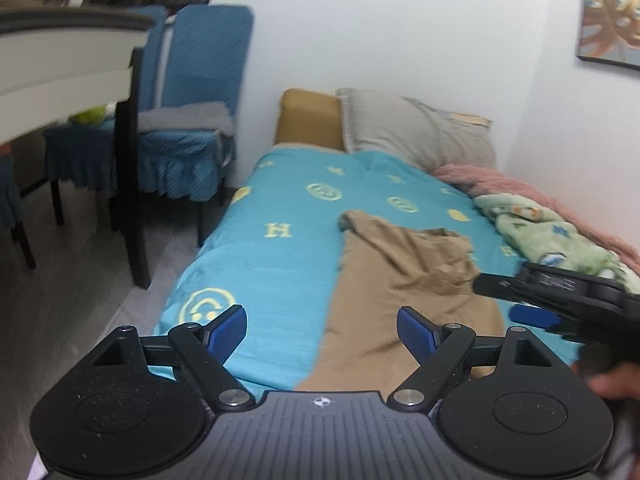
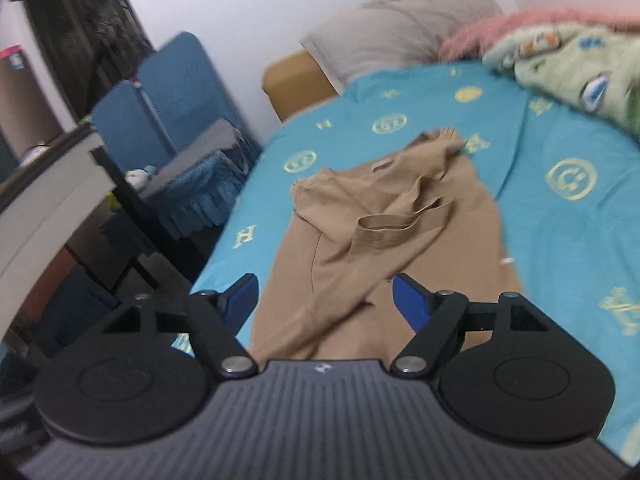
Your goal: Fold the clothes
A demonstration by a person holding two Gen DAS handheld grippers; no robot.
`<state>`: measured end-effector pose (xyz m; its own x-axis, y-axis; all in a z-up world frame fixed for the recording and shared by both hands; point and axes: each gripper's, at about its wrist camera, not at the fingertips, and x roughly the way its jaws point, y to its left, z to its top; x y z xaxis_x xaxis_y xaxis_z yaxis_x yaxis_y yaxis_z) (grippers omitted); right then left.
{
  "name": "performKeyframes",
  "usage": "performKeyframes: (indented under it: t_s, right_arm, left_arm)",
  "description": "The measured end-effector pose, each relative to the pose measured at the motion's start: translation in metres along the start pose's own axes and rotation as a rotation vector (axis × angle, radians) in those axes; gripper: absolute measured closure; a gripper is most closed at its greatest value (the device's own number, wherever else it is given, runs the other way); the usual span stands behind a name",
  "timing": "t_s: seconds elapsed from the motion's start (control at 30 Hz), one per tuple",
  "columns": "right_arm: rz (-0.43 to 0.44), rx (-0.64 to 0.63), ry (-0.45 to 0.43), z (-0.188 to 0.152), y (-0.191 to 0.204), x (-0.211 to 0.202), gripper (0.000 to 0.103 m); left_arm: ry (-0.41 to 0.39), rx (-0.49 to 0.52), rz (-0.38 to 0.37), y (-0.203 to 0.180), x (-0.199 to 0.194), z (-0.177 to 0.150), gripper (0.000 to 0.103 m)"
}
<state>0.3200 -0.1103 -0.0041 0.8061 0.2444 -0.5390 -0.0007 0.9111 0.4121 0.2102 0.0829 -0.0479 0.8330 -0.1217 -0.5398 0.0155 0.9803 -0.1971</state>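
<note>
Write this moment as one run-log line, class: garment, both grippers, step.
shirt: tan, crumpled on bed | left gripper: open, empty | right gripper: open, over shirt | fold: not started

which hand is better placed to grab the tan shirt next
Probably right. The right tongs are open with the tan shirt lying straight ahead between the fingers. The left tongs are open too, but straddle the shirt's edge, half over the blue sheet.
</note>
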Motion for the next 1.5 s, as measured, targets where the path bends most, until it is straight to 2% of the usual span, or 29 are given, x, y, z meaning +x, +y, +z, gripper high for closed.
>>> performKeyframes:
  t_s: [0.03, 0.13, 0.2, 0.23, 0.33, 0.37, 0.43, 0.53, 0.67, 0.8, 0.87, 1.0, 1.1, 1.17, 1.2, 1.23, 1.37, 1.5]
  right_arm:
    - [-0.024, 0.003, 0.012, 0.001, 0.002, 0.017, 0.032]
    - [-0.094, 0.011, 0.049, 0.004, 0.009, 0.068, 0.033]
    - [-0.178, -0.024, 0.046, 0.003, 0.013, 0.093, 0.036]
    - [-0.202, -0.024, 0.048, 0.003, 0.010, 0.102, 0.046]
    - [-0.254, -0.013, 0.037, 0.003, 0.003, 0.120, 0.063]
    - [-0.248, -0.008, 0.025, 0.003, 0.000, 0.121, 0.067]
    - [-0.233, 0.001, 0.001, 0.005, -0.006, 0.121, 0.090]
    - [-0.213, 0.025, -0.054, 0.007, -0.011, 0.104, 0.095]
    - [-0.210, 0.021, -0.132, 0.008, -0.017, 0.075, 0.095]
    - [-0.243, 0.062, -0.137, 0.008, -0.038, 0.064, 0.095]
    - [-0.271, 0.084, -0.109, 0.006, -0.051, 0.069, 0.095]
    - [-0.237, 0.140, -0.026, 0.003, -0.068, 0.070, 0.092]
    - [-0.199, 0.105, 0.029, 0.010, -0.063, 0.055, 0.089]
    - [-0.169, 0.069, 0.050, 0.014, -0.058, 0.037, 0.065]
    - [-0.151, 0.055, 0.043, 0.016, -0.054, 0.023, 0.037]
    - [-0.126, 0.046, 0.024, 0.016, -0.051, 0.007, 0.019]
    - [-0.061, 0.030, 0.005, 0.010, -0.036, -0.067, 0.017]
    - [-0.054, 0.058, 0.014, -0.013, -0.035, -0.134, 0.017]
  left_arm:
    - [0.009, -0.020, -0.002, 0.007, 0.006, 0.001, 0.019]
    - [0.049, -0.083, -0.006, 0.025, 0.025, 0.001, 0.019]
    - [0.065, -0.103, -0.012, 0.032, 0.034, 0.000, 0.019]
    - [0.071, -0.105, -0.015, 0.034, 0.037, -0.001, 0.019]
    - [0.081, -0.100, -0.025, 0.035, 0.046, -0.004, 0.019]
    - [0.086, -0.098, -0.027, 0.035, 0.048, -0.005, 0.019]
    - [0.096, -0.097, -0.032, 0.033, 0.052, -0.008, 0.019]
    - [0.101, -0.104, -0.040, 0.032, 0.055, -0.009, 0.019]
    - [0.106, -0.122, -0.057, 0.033, 0.050, -0.012, 0.019]
    - [0.109, -0.094, -0.051, 0.027, 0.045, -0.017, 0.019]
    - [0.120, -0.086, -0.053, 0.025, 0.045, -0.019, 0.019]
    - [0.137, -0.077, -0.065, 0.021, 0.047, -0.018, 0.019]
    - [0.149, -0.039, -0.059, 0.017, 0.049, -0.020, 0.019]
    - [0.169, -0.031, -0.063, 0.016, 0.051, -0.022, 0.019]
    - [0.177, -0.030, -0.071, 0.015, 0.051, -0.023, 0.019]
    - [0.180, -0.027, -0.078, 0.014, 0.050, -0.023, 0.019]
    - [0.191, 0.011, -0.095, 0.009, 0.040, -0.028, 0.019]
    - [0.234, 0.046, -0.103, 0.008, 0.026, -0.034, 0.019]
